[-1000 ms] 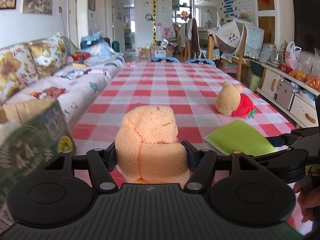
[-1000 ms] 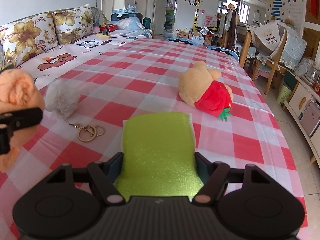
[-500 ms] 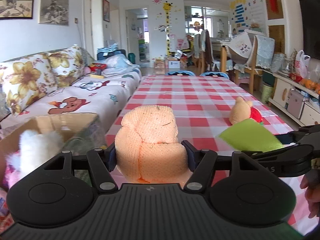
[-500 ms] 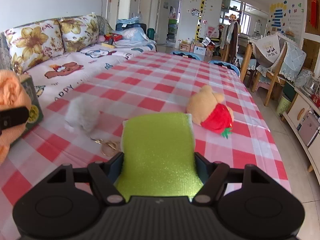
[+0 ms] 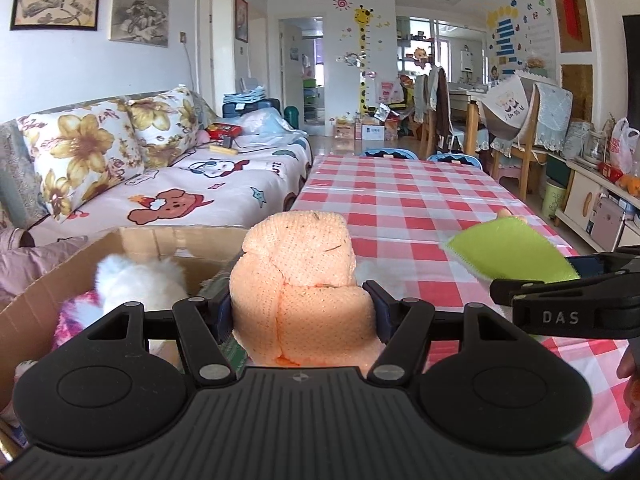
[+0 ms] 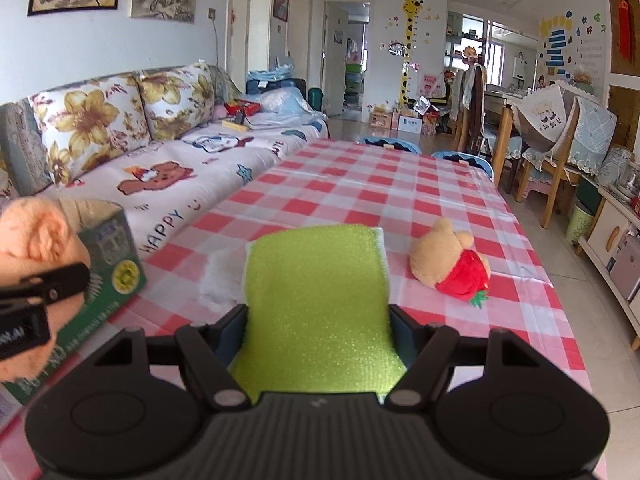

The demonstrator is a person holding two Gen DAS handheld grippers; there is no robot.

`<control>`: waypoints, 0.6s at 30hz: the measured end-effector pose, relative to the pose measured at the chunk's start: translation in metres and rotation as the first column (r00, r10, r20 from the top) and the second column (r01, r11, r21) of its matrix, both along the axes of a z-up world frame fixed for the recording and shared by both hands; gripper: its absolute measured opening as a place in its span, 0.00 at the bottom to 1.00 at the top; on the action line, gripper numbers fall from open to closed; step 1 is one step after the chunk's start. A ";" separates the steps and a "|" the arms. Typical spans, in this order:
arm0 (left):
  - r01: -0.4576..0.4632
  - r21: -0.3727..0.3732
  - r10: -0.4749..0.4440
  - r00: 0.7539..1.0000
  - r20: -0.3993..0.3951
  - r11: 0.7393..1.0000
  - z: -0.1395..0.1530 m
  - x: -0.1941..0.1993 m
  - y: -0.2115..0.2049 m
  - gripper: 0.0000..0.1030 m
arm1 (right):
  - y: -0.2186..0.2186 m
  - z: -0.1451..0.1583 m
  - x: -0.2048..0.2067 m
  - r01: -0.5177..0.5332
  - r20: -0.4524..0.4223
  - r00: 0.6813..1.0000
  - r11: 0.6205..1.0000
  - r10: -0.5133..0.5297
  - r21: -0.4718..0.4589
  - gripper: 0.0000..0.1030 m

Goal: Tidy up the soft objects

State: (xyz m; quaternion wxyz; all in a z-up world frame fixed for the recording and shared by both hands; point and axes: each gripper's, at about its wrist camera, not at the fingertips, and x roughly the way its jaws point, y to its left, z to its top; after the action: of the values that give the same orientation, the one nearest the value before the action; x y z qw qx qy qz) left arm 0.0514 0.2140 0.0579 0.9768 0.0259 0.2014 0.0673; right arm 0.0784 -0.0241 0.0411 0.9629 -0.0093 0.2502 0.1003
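Left gripper clamped on orange knit bundle, held over cardboard box edge. Right gripper clamped on green sponge, held above checked table. Beyond: 1 bear toy lying on table.

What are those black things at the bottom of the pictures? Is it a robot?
No robot here. A person holds a grabbing tool in each hand, and each tool has a camera looking out along its two fingers, so each picture is one tool's view. The left hand-held gripper squeezes a rolled peach knitted cloth. The right hand-held gripper squeezes a green sponge cloth. Below them is a table with a red checked tablecloth. A bear toy with a strawberry lies on it. At the left stands a cardboard box with a fluffy white toy inside.
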 end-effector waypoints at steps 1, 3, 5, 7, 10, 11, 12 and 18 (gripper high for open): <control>-0.007 -0.001 0.007 1.000 0.003 1.000 0.001 -0.002 0.002 0.78 | 0.002 0.003 -0.002 -0.002 0.005 1.000 1.000 0.002 0.009 0.71; -0.021 -0.001 0.021 1.000 0.009 1.000 0.003 -0.008 0.007 0.78 | 0.006 0.007 -0.008 -0.006 0.016 1.000 1.000 0.005 0.021 0.71; -0.035 -0.003 0.035 0.999 0.014 0.999 0.006 -0.012 0.010 0.78 | 0.009 0.012 -0.013 -0.011 0.027 1.000 1.000 0.010 0.029 0.71; -0.046 -0.008 0.046 0.999 0.020 0.999 0.009 -0.015 0.014 0.78 | 0.013 0.016 -0.019 -0.015 0.035 0.999 0.999 0.013 0.037 0.71; -0.062 -0.004 0.063 0.998 0.031 0.998 0.012 -0.018 0.017 0.78 | 0.019 0.022 -0.025 -0.023 0.046 0.999 0.998 0.021 0.051 0.71; -0.067 -0.005 0.067 0.997 0.034 0.998 0.013 -0.018 0.018 0.78 | 0.021 0.024 -0.027 -0.027 0.052 0.998 0.998 0.024 0.053 0.70; -0.071 -0.007 0.071 0.997 0.036 0.997 0.014 -0.019 0.018 0.78 | 0.023 0.026 -0.030 -0.030 0.056 0.998 0.998 0.027 0.056 0.71; -0.087 -0.019 0.088 0.994 0.058 0.996 0.023 -0.026 0.026 0.78 | 0.036 0.036 -0.041 -0.061 0.078 0.995 0.995 0.055 0.078 0.71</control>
State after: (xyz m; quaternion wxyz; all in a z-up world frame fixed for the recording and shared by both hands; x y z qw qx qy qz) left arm 0.0259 0.2403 0.0808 0.9786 0.0071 0.1742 0.1090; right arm 0.0375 0.0117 0.0769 0.9680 0.0184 0.2089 0.1377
